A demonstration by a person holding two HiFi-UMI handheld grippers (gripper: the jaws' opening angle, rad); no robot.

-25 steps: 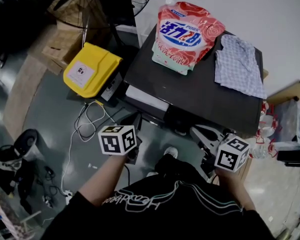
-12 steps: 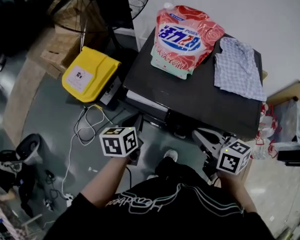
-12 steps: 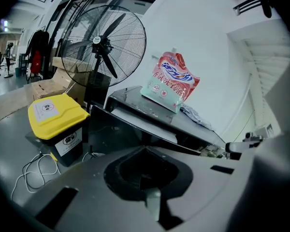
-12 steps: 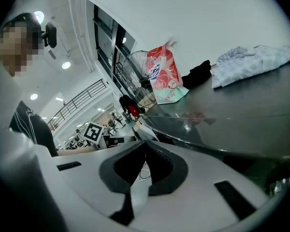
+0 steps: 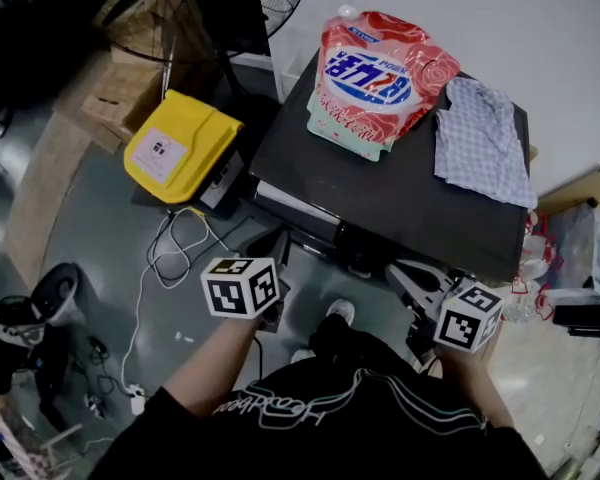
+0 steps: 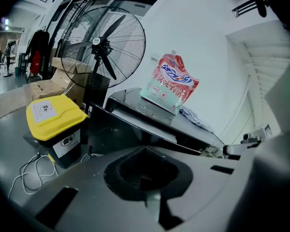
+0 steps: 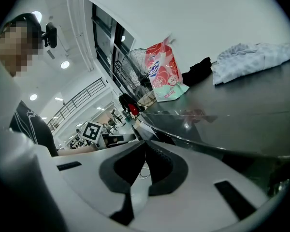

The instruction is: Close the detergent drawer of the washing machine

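The washing machine (image 5: 400,203) has a dark top. At its front left corner the detergent drawer (image 5: 292,206) shows as a pale strip sticking out from the front; it also appears in the left gripper view (image 6: 152,129). My left gripper (image 5: 277,240) hangs just in front of and below that drawer, jaws shut and empty (image 6: 145,148). My right gripper (image 5: 398,270) is held at the machine's front right, also shut with nothing in it (image 7: 145,141). A pink detergent pouch (image 5: 375,78) and a checked cloth (image 5: 482,143) lie on the top.
A yellow-lidded bin (image 5: 180,143) stands left of the machine, with cardboard boxes (image 5: 130,88) and a floor fan (image 6: 104,47) behind it. White cables (image 5: 170,253) trail over the grey floor. A person's shoe (image 5: 340,310) is below the machine's front.
The head view has shifted slightly. Both grippers stay almost where they were, jaws still shut.
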